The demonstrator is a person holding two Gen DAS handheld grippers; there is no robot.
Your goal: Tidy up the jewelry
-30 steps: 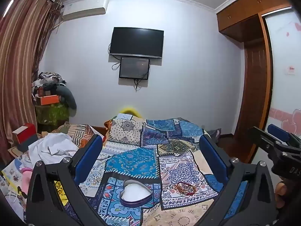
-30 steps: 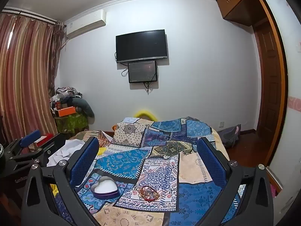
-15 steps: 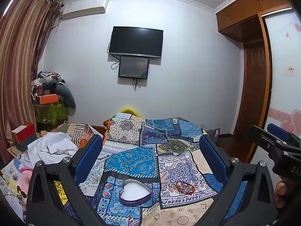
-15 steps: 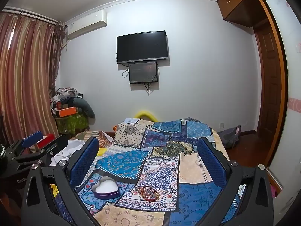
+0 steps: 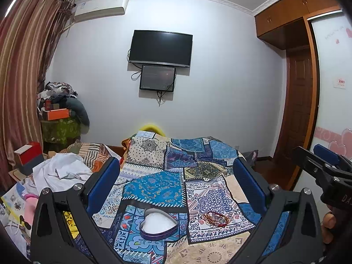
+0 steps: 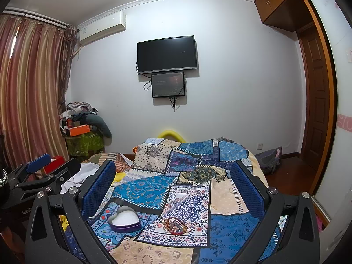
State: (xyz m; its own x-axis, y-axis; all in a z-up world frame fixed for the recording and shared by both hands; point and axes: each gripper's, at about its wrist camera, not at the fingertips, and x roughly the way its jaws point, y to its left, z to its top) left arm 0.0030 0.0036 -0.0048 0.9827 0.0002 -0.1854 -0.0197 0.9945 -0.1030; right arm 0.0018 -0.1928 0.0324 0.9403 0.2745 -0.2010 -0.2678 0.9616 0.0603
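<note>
Two task things lie on the bed's patchwork bedspread [image 5: 154, 187]: a heart-shaped tin [image 5: 158, 224] and a heap of beaded bracelets [image 5: 216, 218]. The tin has a dark purple wall and a white lining, lies open-topped with no lid on it, and sits on a blue tile-patterned patch. The bracelets lie just to its right on a white patch with blue scrollwork, near the tin but apart from it; they show red, amber and dark beads, tangled so that I cannot tell how many strands there are.

From the right wrist view the same tin [image 6: 125, 219] and bracelets [image 6: 175, 223] appear low between the blue pads. The left hand-held gripper [image 5: 176, 181] is spread wide with nothing between its fingers, held above the bed and apart from both things. The right hand-held gripper [image 6: 173, 181] is likewise spread wide and holds nothing.

Each gripper's black frame cuts off the near edge of the bedspread. At the right edge of the left wrist view the other gripper shows only in part, with fingertips of the person's hand [image 5: 329, 222] behind it. White cloth [image 5: 61, 172] lies crumpled at the bed's left side.
</note>
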